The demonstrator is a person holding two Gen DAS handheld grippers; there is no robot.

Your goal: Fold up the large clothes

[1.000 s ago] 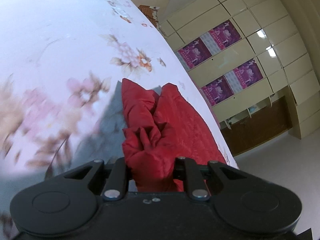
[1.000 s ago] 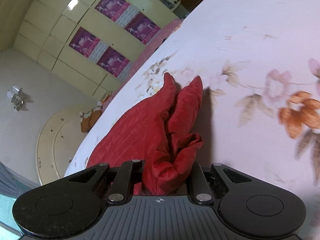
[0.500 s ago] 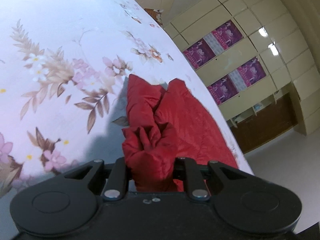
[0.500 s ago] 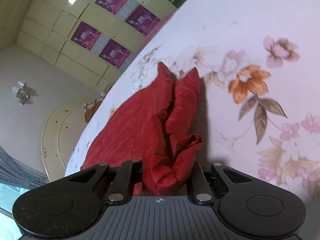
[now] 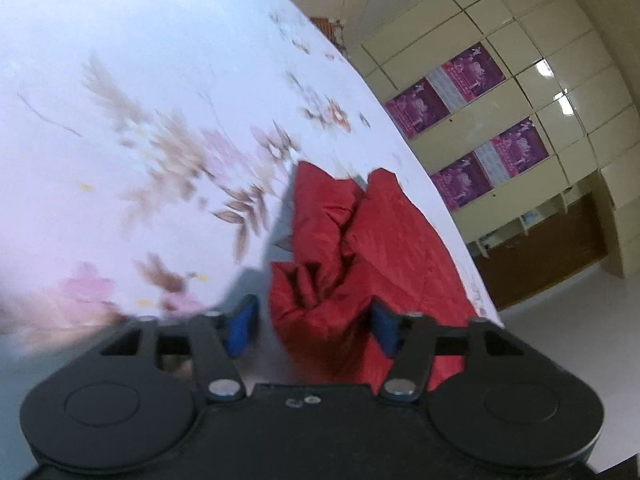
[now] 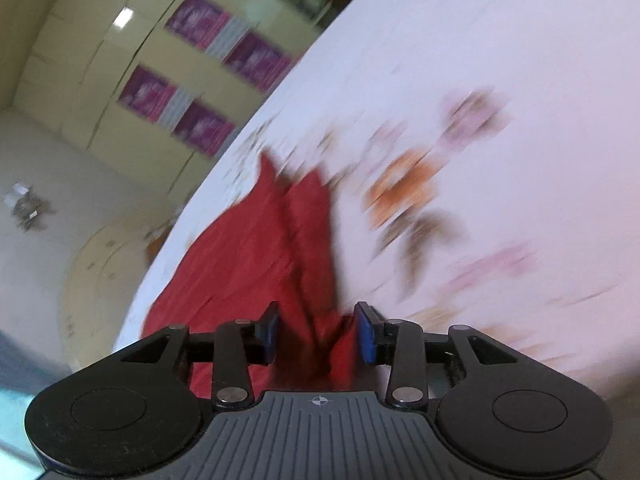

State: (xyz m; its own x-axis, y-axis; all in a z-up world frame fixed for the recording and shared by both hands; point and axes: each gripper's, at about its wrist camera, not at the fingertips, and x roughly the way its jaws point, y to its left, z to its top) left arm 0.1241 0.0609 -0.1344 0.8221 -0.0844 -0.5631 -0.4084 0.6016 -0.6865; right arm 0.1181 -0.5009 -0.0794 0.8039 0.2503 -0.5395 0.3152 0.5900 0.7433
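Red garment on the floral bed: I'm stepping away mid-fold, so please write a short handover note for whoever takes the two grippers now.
Left gripper: jaws have just been opening; a bunched part of the red garment lies between the blue pads, with a clear gap on one side.
Right gripper: jaws have just been opening too, cloth between them; this view is blurred.
The garment lies near the edge of the floral bed sheet.
Done: the bunched part has been brought over and is being let go.
Left: probably pull both grippers clear, check the fold lies flat, then make the next fold.
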